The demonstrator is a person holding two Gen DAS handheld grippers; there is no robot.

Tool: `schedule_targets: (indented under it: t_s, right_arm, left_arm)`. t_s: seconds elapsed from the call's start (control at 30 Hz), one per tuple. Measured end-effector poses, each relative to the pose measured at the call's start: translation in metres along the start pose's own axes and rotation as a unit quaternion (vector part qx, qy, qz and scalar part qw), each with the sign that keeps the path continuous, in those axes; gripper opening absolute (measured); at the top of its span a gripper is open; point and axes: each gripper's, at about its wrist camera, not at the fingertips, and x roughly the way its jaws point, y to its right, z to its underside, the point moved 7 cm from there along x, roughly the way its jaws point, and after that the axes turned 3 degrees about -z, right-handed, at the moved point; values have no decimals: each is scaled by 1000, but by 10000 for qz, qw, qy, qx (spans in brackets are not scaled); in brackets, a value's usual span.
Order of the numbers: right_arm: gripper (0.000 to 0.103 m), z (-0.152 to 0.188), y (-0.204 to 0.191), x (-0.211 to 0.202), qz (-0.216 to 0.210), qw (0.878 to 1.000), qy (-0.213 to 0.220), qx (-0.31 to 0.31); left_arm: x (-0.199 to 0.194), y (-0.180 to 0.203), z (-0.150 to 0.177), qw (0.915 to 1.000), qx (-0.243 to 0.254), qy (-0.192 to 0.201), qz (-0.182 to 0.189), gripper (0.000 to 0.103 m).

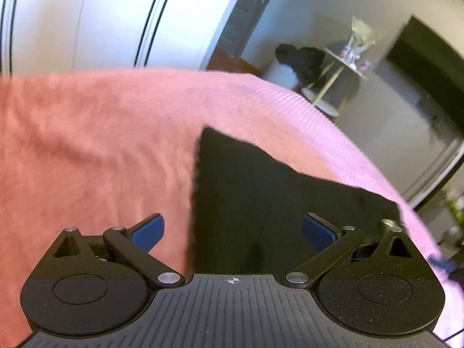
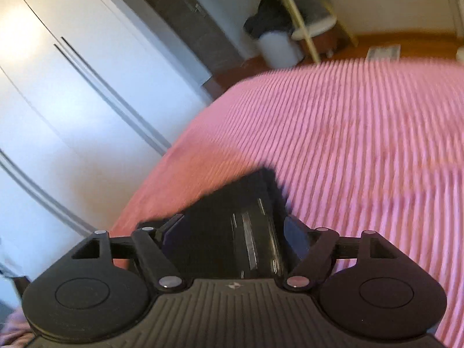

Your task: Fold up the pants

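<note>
We find no readable text, label, brand or number in either view. The only sign is a small round crosshair mark (image 1: pixel 233 280) printed on the ribbed black body of the left gripper (image 1: pixel 232 229), centred between its arms. A like mark (image 2: pixel 233 285) stands at the same spot on the right gripper (image 2: pixel 232 232), too blurred for us to make out its shape.
</note>
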Motion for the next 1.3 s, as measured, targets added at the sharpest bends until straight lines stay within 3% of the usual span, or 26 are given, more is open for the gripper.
schedule_targets:
  t_s: [0.1,0.17,0.2,0.27,0.3,0.4,0.47,0.53,0.6,0.7,0.77,0.87,0.97,1.03,1.13,1.2,1.3]
  right_arm:
    - [73,40,-6,0,-319,9991,-255,151]
    - [70,56,1,8,-288,9986,-364,235]
    - [69,61,6,16,-138,9985,-426,316]
    - [60,69,25,32,582,9961,-562,355]
    - [60,72,32,37,773,9946,-596,345]
    - [71,75,30,24,1104,9927,-454,196]
    - [73,86,20,16,1436,9872,-611,-324]
    - [78,103,16,14,1541,9830,-899,-431]
    - [85,113,5,11,1506,9818,-1036,-522]
    - [97,125,-16,3,1879,9723,-905,-1059]
    - [99,138,-27,-8,2127,9649,-730,-1356]
    - [99,160,-42,-33,2426,9520,-860,-1658]
    - [99,171,-54,-49,2336,9524,-812,-1783]
    - [99,176,-69,-70,1808,9681,-609,-1622]
    - [99,185,-83,-89,1032,9834,-543,-1389]
    - [99,186,-91,-96,1232,9769,-552,-1655]
    - [99,182,-99,-95,1636,9665,-553,-1899]
  left_arm:
    - [-16,6,37,9992,-243,-64,299,103]
    - [-12,6,57,9995,-83,-268,116,103]
    - [-6,4,64,9990,59,-410,-144,103]
    - [6,-4,76,9937,305,-822,-698,103]
    - [4,-6,79,9940,328,-771,-708,103]
    - [-22,-1,78,9938,606,-456,-815,103]
    - [-33,7,85,9894,985,-368,-1001,103]
    - [-43,11,98,9838,1264,-348,-1218,103]
    - [-50,15,109,9814,1349,-289,-1334,103]
    - [-65,24,123,9794,1394,-220,-1442,103]
    - [-77,31,130,9757,1558,-131,-1538,103]
    - [-96,38,135,9717,1714,48,-1627,103]
    - [-121,44,137,9732,1699,275,-1526,103]
    - [-138,47,136,9704,1761,505,-1576,103]
    - [-161,54,134,9571,2020,848,-1895,103]
    - [-171,59,131,9557,2097,946,-1837,103]
    - [-179,65,124,9700,1874,747,-1358,103]
